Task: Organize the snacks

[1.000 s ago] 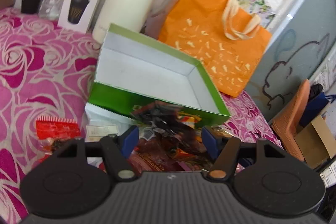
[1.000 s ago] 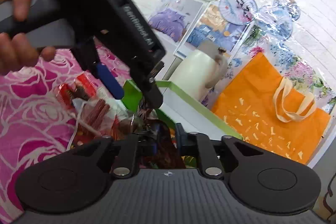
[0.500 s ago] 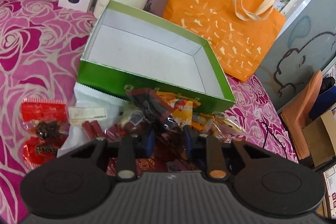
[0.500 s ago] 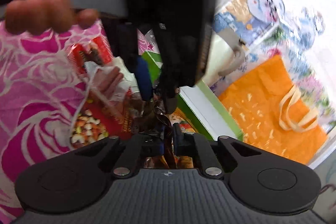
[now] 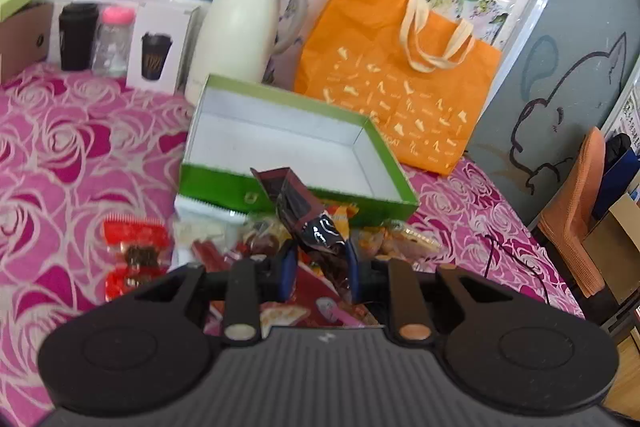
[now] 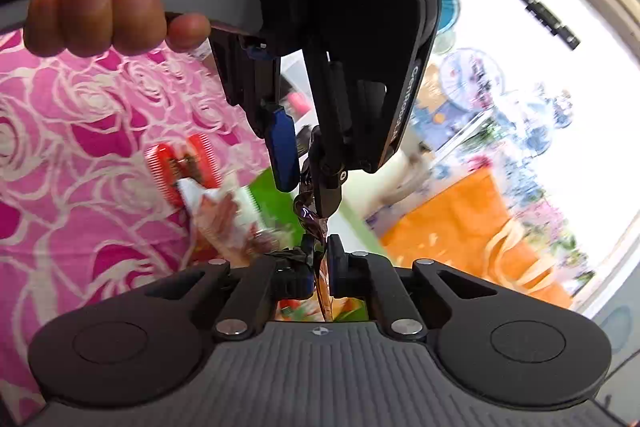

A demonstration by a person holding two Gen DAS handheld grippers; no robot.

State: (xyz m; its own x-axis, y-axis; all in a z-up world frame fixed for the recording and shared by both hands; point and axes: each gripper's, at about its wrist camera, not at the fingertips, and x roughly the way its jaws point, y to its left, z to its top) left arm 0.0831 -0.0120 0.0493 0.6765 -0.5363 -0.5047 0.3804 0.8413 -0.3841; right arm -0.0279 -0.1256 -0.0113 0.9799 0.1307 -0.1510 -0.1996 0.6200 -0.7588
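Jaws of both grippers pinch dark snack packet (image 5: 310, 215) beside green box (image 5: 224, 183).

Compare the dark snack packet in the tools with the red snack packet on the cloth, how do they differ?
The dark snack packet is brown-black and crumpled; the red snack packet is bright red with a clear middle. The dark one is lifted, gripped by the left tool and the right tool; the red one lies flat and untouched. Both sit before the green box.

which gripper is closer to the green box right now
Left. The left gripper, clamped on a dark snack packet, sits just in front of the green box. The right gripper, also pinching that packet, is behind it, farther from the box.
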